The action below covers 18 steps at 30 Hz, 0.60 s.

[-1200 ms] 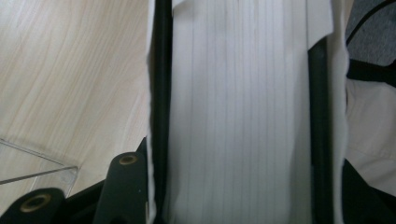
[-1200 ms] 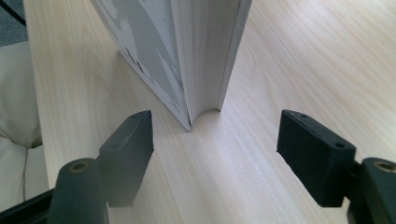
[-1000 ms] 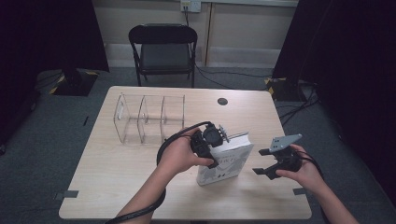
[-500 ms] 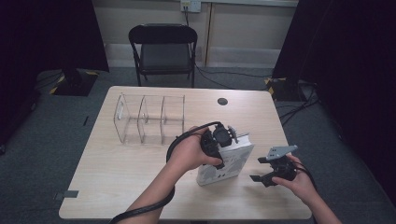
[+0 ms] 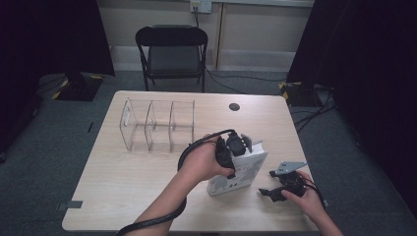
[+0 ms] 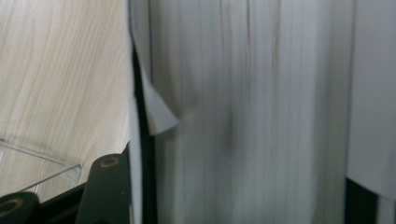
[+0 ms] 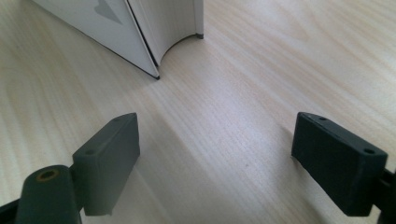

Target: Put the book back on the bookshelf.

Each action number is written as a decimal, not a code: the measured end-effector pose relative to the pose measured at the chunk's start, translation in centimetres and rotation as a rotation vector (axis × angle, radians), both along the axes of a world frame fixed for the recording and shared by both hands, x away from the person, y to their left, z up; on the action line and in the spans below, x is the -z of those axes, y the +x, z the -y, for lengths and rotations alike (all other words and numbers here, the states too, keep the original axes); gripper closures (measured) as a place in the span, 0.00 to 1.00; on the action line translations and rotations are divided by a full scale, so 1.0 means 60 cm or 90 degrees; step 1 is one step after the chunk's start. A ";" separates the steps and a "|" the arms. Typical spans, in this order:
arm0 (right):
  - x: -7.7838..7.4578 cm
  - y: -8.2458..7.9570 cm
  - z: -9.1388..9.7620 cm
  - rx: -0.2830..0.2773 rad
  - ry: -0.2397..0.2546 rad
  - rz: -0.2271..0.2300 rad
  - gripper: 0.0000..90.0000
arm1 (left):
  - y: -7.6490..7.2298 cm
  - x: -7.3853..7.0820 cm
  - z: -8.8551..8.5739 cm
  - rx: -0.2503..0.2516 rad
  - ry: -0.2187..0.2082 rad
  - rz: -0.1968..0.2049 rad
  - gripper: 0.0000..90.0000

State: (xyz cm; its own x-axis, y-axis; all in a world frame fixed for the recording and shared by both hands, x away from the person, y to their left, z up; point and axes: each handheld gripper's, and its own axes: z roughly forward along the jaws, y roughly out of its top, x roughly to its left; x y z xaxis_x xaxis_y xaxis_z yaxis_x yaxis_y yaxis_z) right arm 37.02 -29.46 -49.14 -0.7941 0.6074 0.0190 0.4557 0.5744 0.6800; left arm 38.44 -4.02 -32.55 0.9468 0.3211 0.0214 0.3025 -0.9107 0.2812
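White book (image 5: pixel 239 173) standing upright on wooden table (image 5: pixel 123 177), left gripper (image 5: pixel 231 153) clamped on its top edge, right gripper (image 5: pixel 276 189) just beside it, low over the table, jaws just opened wide, nothing between them, clear divider rack (image 5: pixel 157 127) behind.

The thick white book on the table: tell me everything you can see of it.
The thick white book stands on edge on the pale wooden table, tilted, in front of the clear acrylic divider rack. Its cover is white with grey markings; the page block looks like pale paper, the covers splaying slightly at the bottom. The left gripper holds it from the top. The right gripper, jaws open, sits apart beside it.
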 end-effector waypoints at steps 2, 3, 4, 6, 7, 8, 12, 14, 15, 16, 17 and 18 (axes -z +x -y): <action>0.000 -0.001 -0.001 0.002 -0.002 0.002 0.17 | 0.000 0.000 -0.001 -0.006 -0.002 -0.002 0.46; 0.001 -0.001 -0.002 0.000 -0.009 0.006 0.16 | 0.001 0.000 -0.001 -0.009 -0.003 -0.008 0.46; 0.001 -0.002 -0.002 0.001 -0.007 0.008 0.16 | 0.001 0.000 -0.001 -0.009 -0.003 -0.008 0.45; 0.003 -0.003 -0.002 0.007 -0.001 0.012 0.16 | 0.000 0.001 -0.001 -0.007 -0.006 -0.013 0.44; 0.005 -0.004 -0.001 0.011 0.005 0.017 0.16 | -0.001 0.001 0.000 -0.006 -0.001 -0.009 0.44; 0.006 -0.005 0.000 0.012 0.011 0.020 0.16 | -0.001 0.001 0.001 -0.006 0.000 -0.009 0.43; 0.009 -0.008 0.002 0.017 0.022 0.029 0.16 | -0.002 0.003 -0.003 -0.005 -0.022 -0.003 0.44; 0.011 -0.009 0.003 0.017 0.028 0.032 0.16 | -0.003 0.002 -0.002 -0.003 -0.017 -0.003 0.47; 0.011 -0.009 0.003 0.017 0.029 0.035 0.16 | -0.004 0.002 -0.001 -0.002 -0.008 -0.005 0.48; 0.012 -0.009 0.004 0.019 0.032 0.037 0.16 | -0.005 0.002 0.001 -0.006 0.000 -0.008 0.49; 0.012 -0.009 0.004 0.020 0.031 0.037 0.16 | -0.005 0.001 0.003 -0.006 0.012 -0.013 0.49; 0.012 -0.010 0.003 0.020 0.031 0.037 0.16 | -0.006 0.001 0.005 -0.006 0.020 -0.015 0.50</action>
